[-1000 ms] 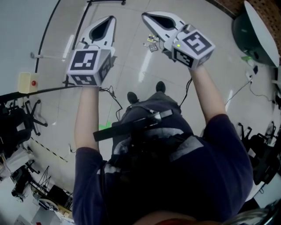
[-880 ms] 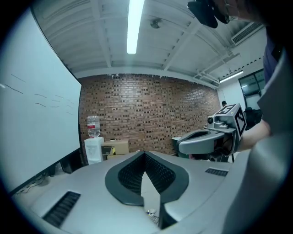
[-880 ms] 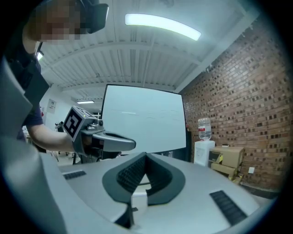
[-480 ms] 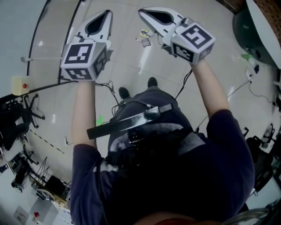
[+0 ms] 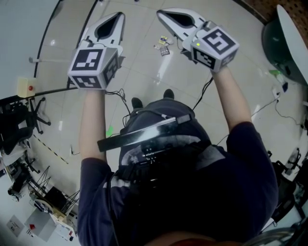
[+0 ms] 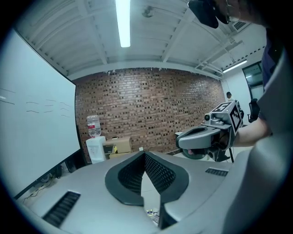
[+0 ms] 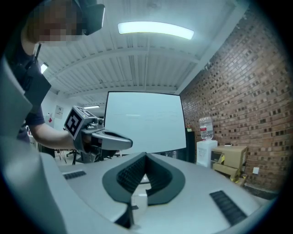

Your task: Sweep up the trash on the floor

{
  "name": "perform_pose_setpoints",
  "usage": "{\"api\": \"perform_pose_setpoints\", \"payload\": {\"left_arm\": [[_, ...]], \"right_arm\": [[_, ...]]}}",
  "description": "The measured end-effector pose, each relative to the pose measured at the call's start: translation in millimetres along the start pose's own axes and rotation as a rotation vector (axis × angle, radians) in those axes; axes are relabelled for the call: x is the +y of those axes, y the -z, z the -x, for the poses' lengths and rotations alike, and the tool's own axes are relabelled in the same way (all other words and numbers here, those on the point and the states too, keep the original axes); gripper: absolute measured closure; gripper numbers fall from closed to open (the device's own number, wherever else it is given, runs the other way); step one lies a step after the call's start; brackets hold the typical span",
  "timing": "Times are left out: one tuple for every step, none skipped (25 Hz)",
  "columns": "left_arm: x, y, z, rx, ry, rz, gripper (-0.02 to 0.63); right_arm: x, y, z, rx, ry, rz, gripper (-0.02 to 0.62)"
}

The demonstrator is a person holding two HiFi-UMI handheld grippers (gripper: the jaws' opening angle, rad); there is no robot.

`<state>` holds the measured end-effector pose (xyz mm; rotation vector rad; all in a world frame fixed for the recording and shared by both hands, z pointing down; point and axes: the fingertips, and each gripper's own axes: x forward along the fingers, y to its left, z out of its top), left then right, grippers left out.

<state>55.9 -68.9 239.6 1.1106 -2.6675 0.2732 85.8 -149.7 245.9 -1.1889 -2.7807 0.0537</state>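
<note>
Trash (image 5: 163, 46), a small cluster of scraps, lies on the pale tiled floor (image 5: 144, 72) ahead of the person's black shoes (image 5: 168, 93), a little to their left as the head view shows them; the same scraps peep out low in the left gripper view, under that gripper's own jaws; the left gripper (image 5: 117, 15) is held out above the floor ahead of the shoes and to their left, its jaws pressed together with nothing between them, the ribbed black pads meeting in a line in its own view; the right gripper (image 5: 161, 13) is held out ahead of the shoes and slightly to their right, its jaws likewise closed and empty; neither gripper touches the trash; each gripper shows in the other's view as a grey closed beak with a marker cube behind it, on a bare forearm; a thin black cable (image 5: 120, 98) trails over the floor just left of the shoes, and a green mark (image 5: 109, 130) sits on the tiles behind them and to the left; a brick wall (image 6: 146, 107) and a water dispenser (image 6: 95, 146) with a bottle on top stand in the distance in the left gripper view; a large white board (image 7: 144, 121) fills the background of the right gripper view.
</note>
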Motion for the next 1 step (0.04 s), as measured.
{"api": "perform_pose_setpoints", "payload": {"left_arm": [[-1.1, -1.0, 2.1, -0.001, -0.005, 0.000, 0.601]], "right_arm": [[-0.7, -0.2, 2.5, -0.001, 0.000, -0.002, 0.586]]}}
